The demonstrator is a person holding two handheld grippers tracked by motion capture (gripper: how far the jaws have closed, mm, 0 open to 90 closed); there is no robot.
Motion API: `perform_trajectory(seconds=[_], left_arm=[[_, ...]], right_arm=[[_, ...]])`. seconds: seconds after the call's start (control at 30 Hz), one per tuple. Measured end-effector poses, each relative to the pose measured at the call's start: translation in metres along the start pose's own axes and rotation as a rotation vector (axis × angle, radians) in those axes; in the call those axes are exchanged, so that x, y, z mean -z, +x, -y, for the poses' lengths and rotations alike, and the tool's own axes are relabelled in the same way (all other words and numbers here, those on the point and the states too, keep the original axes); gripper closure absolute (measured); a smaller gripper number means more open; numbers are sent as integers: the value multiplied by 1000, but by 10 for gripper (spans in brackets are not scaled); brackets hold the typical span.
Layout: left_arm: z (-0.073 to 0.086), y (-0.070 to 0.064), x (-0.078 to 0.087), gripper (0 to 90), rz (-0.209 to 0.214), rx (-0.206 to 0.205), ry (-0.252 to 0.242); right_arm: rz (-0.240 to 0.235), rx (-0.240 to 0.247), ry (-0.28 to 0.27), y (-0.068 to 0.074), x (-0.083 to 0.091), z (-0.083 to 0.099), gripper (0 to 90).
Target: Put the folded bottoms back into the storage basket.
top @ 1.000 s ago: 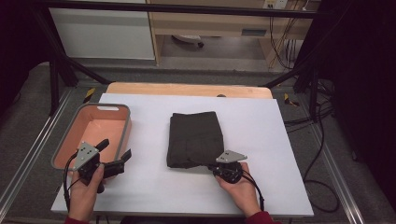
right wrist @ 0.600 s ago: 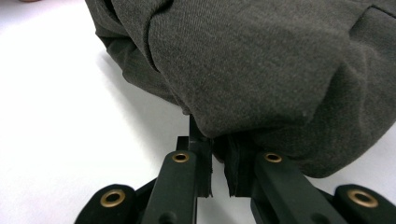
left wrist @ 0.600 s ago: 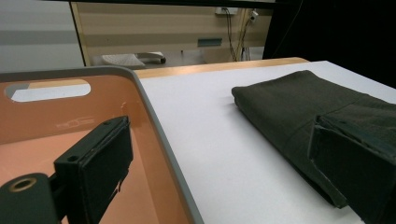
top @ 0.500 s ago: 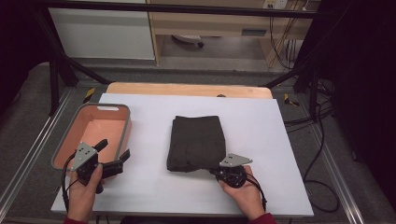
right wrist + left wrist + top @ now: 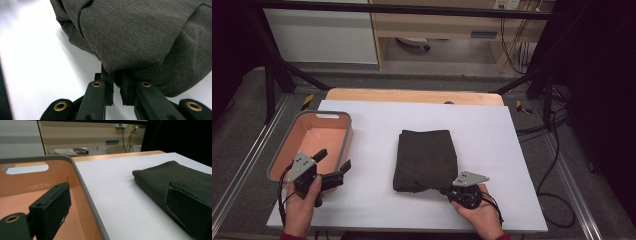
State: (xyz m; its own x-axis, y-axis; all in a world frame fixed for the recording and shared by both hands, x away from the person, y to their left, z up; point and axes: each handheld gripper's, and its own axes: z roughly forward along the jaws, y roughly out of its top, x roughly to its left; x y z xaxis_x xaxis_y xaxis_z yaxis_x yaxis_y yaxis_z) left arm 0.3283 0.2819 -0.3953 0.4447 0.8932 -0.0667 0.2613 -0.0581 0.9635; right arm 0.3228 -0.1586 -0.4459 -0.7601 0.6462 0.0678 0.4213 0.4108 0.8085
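— Between the right gripper's (image 5: 447, 191) jaws, what is there now?

— A fold at the near corner of the folded dark cloth (image 5: 426, 159). The right gripper view shows the two jaws drawn nearly together, with the cloth's (image 5: 140, 37) edge pinched in the narrow gap at their tips. The rest of the cloth spreads away ahead of and above the jaws, lying on the white desk (image 5: 502, 150).

— Anything different from a moment ago?

— Little. The right hand (image 5: 479, 215) has slid slightly outward along the near edge of the cloth and sits a touch lower; the cloth itself lies where it lay. The left gripper (image 5: 332, 167) has barely shifted.

— And the left one?

— Its jaws stand wide apart. One hangs over the near corner of the orange bin (image 5: 312, 142), the other just outside the bin's grey rim. In the left gripper view, the near jaw sits over the bin's (image 5: 32, 185) inside, while the cloth (image 5: 175, 185) lies well off to the far side, untouched.

— What is hard to make out?

— From the high view, the right jaws are hidden beneath the grey plate and the hand, so the grip reads only up close. How many layers are caught I cannot tell. The left gripper's second jaw blurs into the cloth at the frame's edge.
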Motion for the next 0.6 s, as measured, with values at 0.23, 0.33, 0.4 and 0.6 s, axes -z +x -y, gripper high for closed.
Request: perform_trajectory(seconds=[0.23,0.33,0.4,0.6], left_arm=[[1,-4,1,67,5,-21,4],[1,-4,1,67,5,-19,2],[1,-3,1,67,3,-19,4],[1,-5,0,67,7,-26,5]], right_arm=[[-12,9,10,11,19,14,828],[-27,7,16,17,28,22,825],[-29,13,24,18,28,23,808],[-34,-12,26,17,30,26,598]])
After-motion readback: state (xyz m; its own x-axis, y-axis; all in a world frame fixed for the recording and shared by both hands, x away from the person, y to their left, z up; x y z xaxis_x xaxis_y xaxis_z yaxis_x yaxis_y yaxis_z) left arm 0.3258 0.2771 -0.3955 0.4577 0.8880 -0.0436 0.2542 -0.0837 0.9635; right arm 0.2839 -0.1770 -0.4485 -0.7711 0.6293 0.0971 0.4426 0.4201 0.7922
